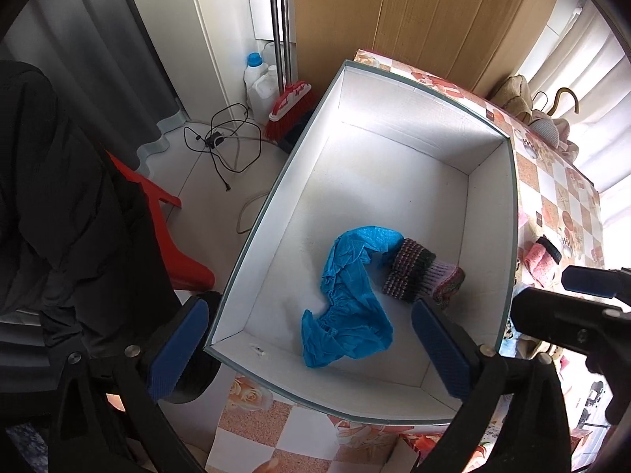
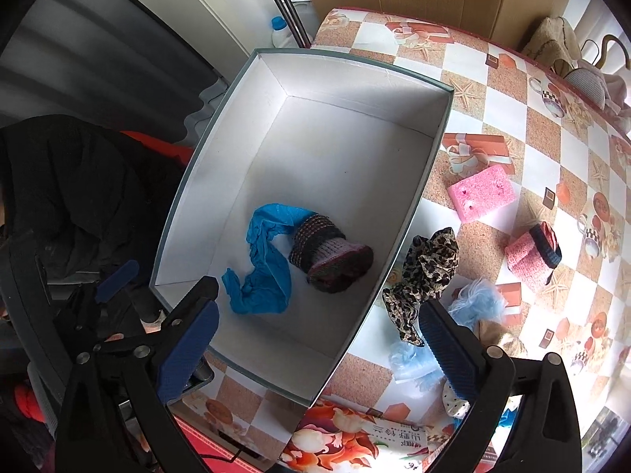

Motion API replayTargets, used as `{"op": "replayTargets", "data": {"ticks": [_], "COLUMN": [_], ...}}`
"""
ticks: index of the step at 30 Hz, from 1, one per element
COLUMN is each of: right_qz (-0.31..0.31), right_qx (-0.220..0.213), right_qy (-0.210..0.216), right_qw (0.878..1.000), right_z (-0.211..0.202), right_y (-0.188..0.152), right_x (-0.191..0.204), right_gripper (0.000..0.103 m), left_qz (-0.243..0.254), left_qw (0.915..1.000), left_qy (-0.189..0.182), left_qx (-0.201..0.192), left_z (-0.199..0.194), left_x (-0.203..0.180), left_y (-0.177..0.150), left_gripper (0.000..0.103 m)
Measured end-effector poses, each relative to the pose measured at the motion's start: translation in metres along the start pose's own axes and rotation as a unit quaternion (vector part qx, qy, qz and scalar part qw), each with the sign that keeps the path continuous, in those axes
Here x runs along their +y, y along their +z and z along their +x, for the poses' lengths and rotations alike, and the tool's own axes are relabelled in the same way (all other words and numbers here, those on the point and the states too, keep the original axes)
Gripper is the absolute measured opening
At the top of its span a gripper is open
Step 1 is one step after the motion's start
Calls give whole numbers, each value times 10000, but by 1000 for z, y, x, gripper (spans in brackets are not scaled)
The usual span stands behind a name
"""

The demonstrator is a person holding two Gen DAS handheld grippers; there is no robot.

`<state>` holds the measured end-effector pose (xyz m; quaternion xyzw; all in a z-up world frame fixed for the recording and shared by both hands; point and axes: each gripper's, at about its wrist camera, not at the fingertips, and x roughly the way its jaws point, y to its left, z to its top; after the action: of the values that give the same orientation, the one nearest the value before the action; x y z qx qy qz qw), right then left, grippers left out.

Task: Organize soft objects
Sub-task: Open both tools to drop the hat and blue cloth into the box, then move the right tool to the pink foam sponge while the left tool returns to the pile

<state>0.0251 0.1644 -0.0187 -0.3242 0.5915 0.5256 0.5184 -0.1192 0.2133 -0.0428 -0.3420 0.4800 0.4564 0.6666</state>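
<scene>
A white open box [image 1: 508, 213] [image 2: 430, 165] stands on the patterned table. Inside lie a blue shoe cover [image 1: 347, 307] [image 2: 264, 268] and a knitted sock [image 1: 422, 272] [image 2: 331, 256], touching each other. My left gripper [image 1: 307, 351] is open and empty above the box's near end. My right gripper [image 2: 315, 351] is open and empty above the box's near right corner. On the table to the right of the box lie a leopard-print cloth [image 2: 430, 272], a pink sponge [image 2: 483, 193], a pink knitted piece [image 2: 532, 256], a light blue fluffy item [image 2: 477, 303] and a pale blue plastic cover [image 2: 410, 362].
A tissue pack [image 2: 355, 441] lies at the table's near edge. A red chair [image 1: 177, 244] with a dark jacket [image 1: 59, 216] stands left. A broom [image 1: 292, 102], bottles [image 1: 256, 75] and cables [image 1: 228, 138] are on the floor. A cardboard panel [image 1: 434, 12] stands behind the table.
</scene>
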Motion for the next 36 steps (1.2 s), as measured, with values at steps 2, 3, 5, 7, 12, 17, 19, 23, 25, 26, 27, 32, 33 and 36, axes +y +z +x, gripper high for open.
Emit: {"op": "replayTargets", "data": {"ticks": [2, 3, 5, 7, 12, 17, 19, 23, 25, 26, 27, 32, 33, 36], "right_qz": [-21, -38, -62, -61, -21, 33, 59, 163, 232, 267, 305, 568, 634, 898], "right_qx": [-21, -25, -22, -39, -112, -147, -180, -275, -321, -334, -341, -292, -259, -95], "right_qy": [20, 22, 39, 58, 111, 176, 176, 204, 217, 226, 242, 331, 361, 416], "right_qw": [10000, 10000, 10000, 10000, 9999, 9997, 9997, 9993, 9990, 9988, 9987, 9974, 9970, 9950], "right_z": [-5, -7, -10, -13, -24, -36, -42, -54, -59, -62, -64, -80, -83, -93], "right_y": [2, 1, 0, -1, -5, -12, -15, -22, -26, -29, -31, -49, -53, -67], "right_x": [1, 2, 4, 6, 4, -4, -7, -18, -25, -28, -32, -63, -71, -103], "right_gripper": [102, 102, 102, 102, 102, 102, 102, 102, 102, 102, 102, 102, 102, 102], "left_qz": [67, 104, 151, 165, 295, 405, 484, 656, 739, 784, 829, 1095, 1165, 1361], "left_qw": [10000, 9999, 9998, 9998, 9994, 9988, 9983, 9972, 9966, 9962, 9958, 9935, 9927, 9900], "left_qy": [14, 35, 54, 46, 75, 94, 103, 106, 103, 95, 92, -104, -154, -346], "left_qx": [-43, -59, -89, -106, -187, -271, -301, -339, -359, -374, -382, -288, -257, -157], "left_z": [-5, -7, -12, -16, -28, -38, -42, -49, -52, -54, -54, -57, -58, -58], "left_x": [-5, -7, -10, -11, -17, -27, -33, -48, -56, -59, -64, -89, -96, -116], "left_y": [0, 0, -1, -2, -2, -2, -3, -5, -7, -8, -8, -11, -11, -11], "left_gripper": [103, 103, 103, 103, 103, 103, 103, 103, 103, 103, 103, 103, 103, 103]}}
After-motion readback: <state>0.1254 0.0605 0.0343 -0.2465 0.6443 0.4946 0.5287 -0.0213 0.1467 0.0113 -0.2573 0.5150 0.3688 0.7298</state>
